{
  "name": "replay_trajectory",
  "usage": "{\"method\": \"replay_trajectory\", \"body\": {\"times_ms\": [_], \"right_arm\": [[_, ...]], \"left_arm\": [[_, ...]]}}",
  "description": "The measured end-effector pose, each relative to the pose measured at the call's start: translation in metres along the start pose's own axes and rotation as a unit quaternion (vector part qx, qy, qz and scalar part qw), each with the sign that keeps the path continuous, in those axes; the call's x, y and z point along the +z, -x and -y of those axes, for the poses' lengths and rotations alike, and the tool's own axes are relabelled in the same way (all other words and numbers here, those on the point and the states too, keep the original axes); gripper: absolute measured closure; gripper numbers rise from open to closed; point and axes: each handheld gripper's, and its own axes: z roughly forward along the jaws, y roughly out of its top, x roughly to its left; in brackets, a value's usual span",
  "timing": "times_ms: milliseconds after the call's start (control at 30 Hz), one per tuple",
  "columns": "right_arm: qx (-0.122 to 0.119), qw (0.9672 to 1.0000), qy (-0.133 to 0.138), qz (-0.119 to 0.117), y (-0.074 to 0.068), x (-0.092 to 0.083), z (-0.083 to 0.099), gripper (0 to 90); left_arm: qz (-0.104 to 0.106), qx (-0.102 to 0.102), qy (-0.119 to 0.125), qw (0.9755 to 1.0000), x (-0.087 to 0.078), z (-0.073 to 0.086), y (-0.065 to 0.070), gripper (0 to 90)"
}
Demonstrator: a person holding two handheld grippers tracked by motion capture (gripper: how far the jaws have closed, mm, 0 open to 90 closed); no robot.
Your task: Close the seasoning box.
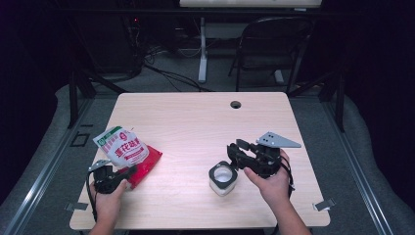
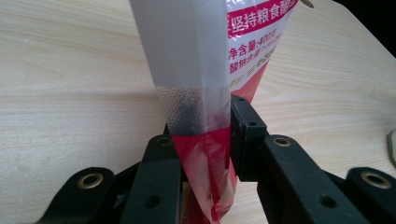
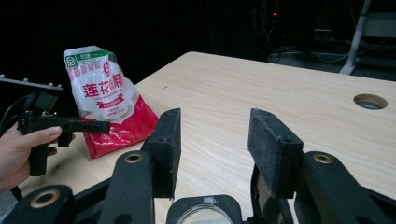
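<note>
- The table (image 1: 195, 122) is one light wooden top with a round hole near its far edge, and it carries two things.
- One red and white bag (image 1: 125, 152) stands tilted near the left front corner, its bottom on the wood.
- One white jar (image 1: 222, 180) with a dark rim stands near the right front, well apart from the bag.
- The left gripper (image 1: 128, 171) is at the lower red edge of the bag. In the left gripper view the bag's sealed edge (image 2: 201, 140) is between the jaws; one jaw touches it, but I cannot tell if both pads press.
- The right gripper (image 1: 234, 149) is released: in the right gripper view its pads (image 3: 275, 144) stand apart with nothing between them, above and just beside the jar (image 3: 203, 212).
- My judgement: the work is at an early stage. The bag looks unopened, and nothing seems poured yet.
</note>
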Motion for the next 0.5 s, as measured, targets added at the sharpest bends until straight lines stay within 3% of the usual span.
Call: {"method": "replay_trajectory", "body": {"times_ms": [200, 300, 333, 367, 467, 500], "right_arm": [[0.003, 0.9999, 0.007, 0.009, 0.003, -0.003, 0.000, 53.5], [0.003, 0.9998, 0.008, 0.016, 0.006, -0.005, 0.001, 53.1], [0.002, 0.9997, 0.011, 0.021, 0.008, -0.007, 0.002, 52.9], [0.002, 0.9997, 0.011, 0.021, 0.008, -0.007, 0.002, 52.9], [-0.001, 0.9993, 0.015, 0.034, 0.011, -0.011, 0.003, 51.4], [-0.001, 0.9993, 0.015, 0.034, 0.011, -0.011, 0.003, 51.4]], "left_arm": [[-0.012, 0.016, 0.002, 0.9998, 0.000, 0.000, 0.002, 77.3], [-0.021, 0.040, 0.002, 0.9990, -0.001, -0.001, 0.008, 78.6], [-0.027, 0.065, 0.000, 0.9975, -0.003, -0.002, 0.014, 78.9], [-0.027, 0.065, 0.000, 0.9975, -0.003, -0.002, 0.014, 78.8], [-0.029, 0.103, 0.008, 0.9942, -0.005, -0.003, 0.027, 76.7], [-0.029, 0.103, 0.008, 0.9942, -0.005, -0.003, 0.027, 75.0]]}}
